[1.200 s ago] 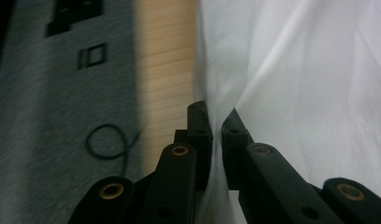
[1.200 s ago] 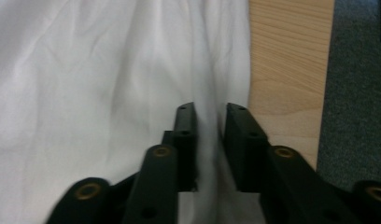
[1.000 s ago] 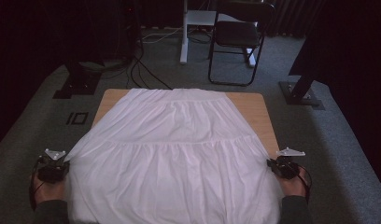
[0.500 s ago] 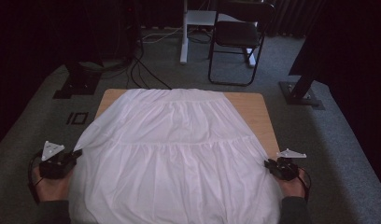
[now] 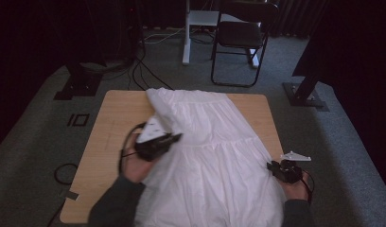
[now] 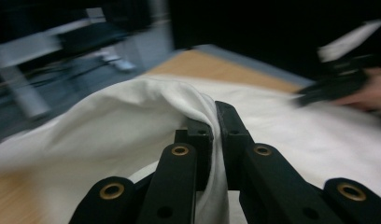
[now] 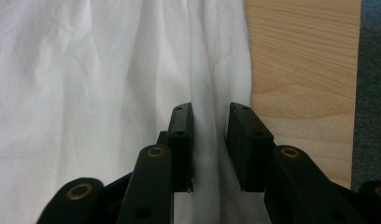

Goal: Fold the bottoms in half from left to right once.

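A white tiered skirt [image 5: 219, 142] lies on the wooden table [image 5: 110, 123], and its left side is folded over toward the middle. My left gripper [image 5: 177, 138] hovers over the skirt's left half, shut on a raised fold of the white cloth [image 6: 132, 121]; in the left gripper view the fabric is pinched between the jaws at the left gripper [image 6: 213, 116]. My right gripper [image 5: 271, 166] rests at the skirt's right edge near the front. Its jaws stand apart around a ridge of the skirt [image 7: 86, 70], with the right gripper [image 7: 211, 114] beside bare table wood [image 7: 300, 60].
Grey carpet surrounds the table. A black chair [image 5: 241, 33] and a white desk leg [image 5: 185, 33] stand behind it. Black cables [image 5: 144, 71] run over the floor at back left. Black stand bases sit at left [image 5: 77, 85] and right [image 5: 304, 97].
My left gripper has swung from the table's left front edge up and rightward, dragging the skirt's left side over the middle and baring the wood at left. The right gripper has stayed put.
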### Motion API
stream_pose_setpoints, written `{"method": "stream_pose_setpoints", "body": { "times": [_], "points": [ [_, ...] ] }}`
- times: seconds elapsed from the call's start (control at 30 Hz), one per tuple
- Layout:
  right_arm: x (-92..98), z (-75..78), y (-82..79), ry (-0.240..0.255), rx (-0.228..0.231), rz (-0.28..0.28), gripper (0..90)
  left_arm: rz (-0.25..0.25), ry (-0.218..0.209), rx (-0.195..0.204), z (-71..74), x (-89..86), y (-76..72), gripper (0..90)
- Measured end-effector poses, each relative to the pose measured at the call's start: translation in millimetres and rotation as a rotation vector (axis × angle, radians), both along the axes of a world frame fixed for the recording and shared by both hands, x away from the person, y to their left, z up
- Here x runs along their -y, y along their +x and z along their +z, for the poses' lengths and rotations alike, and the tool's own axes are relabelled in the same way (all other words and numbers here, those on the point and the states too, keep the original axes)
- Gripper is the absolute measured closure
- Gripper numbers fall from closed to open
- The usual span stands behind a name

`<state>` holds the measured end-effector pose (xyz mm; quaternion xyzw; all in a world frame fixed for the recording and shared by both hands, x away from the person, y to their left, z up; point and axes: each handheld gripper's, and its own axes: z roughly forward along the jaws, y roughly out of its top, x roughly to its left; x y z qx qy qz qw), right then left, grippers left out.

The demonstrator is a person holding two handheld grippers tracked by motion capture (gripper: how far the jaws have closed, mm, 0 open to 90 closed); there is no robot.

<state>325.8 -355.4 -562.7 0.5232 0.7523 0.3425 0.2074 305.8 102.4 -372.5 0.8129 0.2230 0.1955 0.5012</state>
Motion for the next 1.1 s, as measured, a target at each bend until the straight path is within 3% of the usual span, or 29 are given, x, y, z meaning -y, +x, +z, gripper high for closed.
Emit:
{"method": "stream_pose_setpoints", "body": {
  "times": [0.03,0.07,0.1,0.13,0.17,0.2,0.23,0.27,0.37,0.43,0.47,0.57,0.6,0.63,0.67,0.73,0.77,0.8,0.87,1.0,1.1],
  "points": [
    [0.0,0.0,0.0,0.000,0.000,0.000,70.2,0.000,0.000,0.000,0.0,0.0,0.0,86.5],
    [0.2,-0.2,-0.3,0.003,0.000,-0.001,70.3,-0.119,0.011,-0.052,-13.3,46.5,5.3,86.5],
    [0.2,-0.2,-0.3,0.003,0.000,-0.001,70.3,-0.119,0.011,-0.052,-13.3,46.5,5.3,86.5],
    [0.3,-0.3,-0.4,0.005,0.001,-0.001,70.3,-0.204,0.048,-0.086,-32.8,82.6,6.4,86.4],
    [0.2,-0.3,-0.5,0.004,0.002,-0.001,70.3,-0.204,0.048,-0.086,-32.8,82.6,6.4,86.3],
    [0.1,-0.4,-0.6,0.003,0.003,-0.001,70.3,-0.231,0.097,-0.105,-50.9,105.1,8.0,85.6],
    [-0.1,-0.4,-0.7,0.001,0.003,-0.003,70.2,-0.231,0.097,-0.105,-50.9,105.1,8.0,83.1],
    [-0.9,-0.3,-0.8,-0.005,0.004,-0.004,70.1,-0.254,0.104,-0.183,-71.0,117.6,16.1,74.3],
    [-2.1,0.2,-0.5,-0.011,0.001,-0.001,66.7,-0.231,0.121,-0.185,-78.6,115.6,19.0,60.3],
    [-4.6,1.3,0.4,-0.013,-0.011,0.010,59.4,-0.187,0.104,-0.174,-77.7,99.6,21.4,56.7],
    [-7.8,2.6,1.7,-0.021,-0.026,0.014,53.2,-0.141,0.092,-0.167,-73.6,80.8,24.0,54.7],
    [-9.5,3.4,2.5,-0.032,-0.031,0.011,50.6,-0.102,0.086,-0.165,-71.4,65.5,26.2,53.7],
    [-13.8,5.9,2.9,-0.058,-0.036,-0.004,47.8,-0.020,0.098,-0.147,-71.6,37.6,29.6,53.7],
    [-27.4,24.8,-2.1,-0.052,0.018,0.012,45.6,0.024,0.110,-0.139,-73.5,26.1,30.8,51.8],
    [-27.4,24.8,-2.1,-0.052,0.018,0.012,45.6,0.059,0.124,-0.136,-76.5,14.6,31.9,51.8],
    [-39.9,42.2,-7.1,-0.033,0.059,0.054,47.5,0.119,0.142,-0.146,-86.0,-7.1,32.2,51.6],
    [-55.9,58.5,-13.1,0.000,0.101,0.109,48.0,0.148,0.156,-0.151,-92.8,-16.8,31.5,51.6],
    [-55.9,58.5,-13.1,0.000,0.101,0.109,48.0,0.177,0.168,-0.163,-100.5,-25.6,30.7,51.6],
    [-75.6,69.8,-17.7,0.036,0.126,0.169,47.3,0.223,0.203,-0.183,-117.3,-40.5,28.0,51.5],
    [-117.4,75.8,-19.1,0.018,0.129,0.281,45.1,0.287,0.227,-0.245,-148.0,-59.7,22.8,51.1],
    [-140.7,69.7,-14.7,-0.006,0.106,0.325,43.0,0.293,0.242,-0.252,-161.0,-60.7,17.7,49.7]
  ]
}}
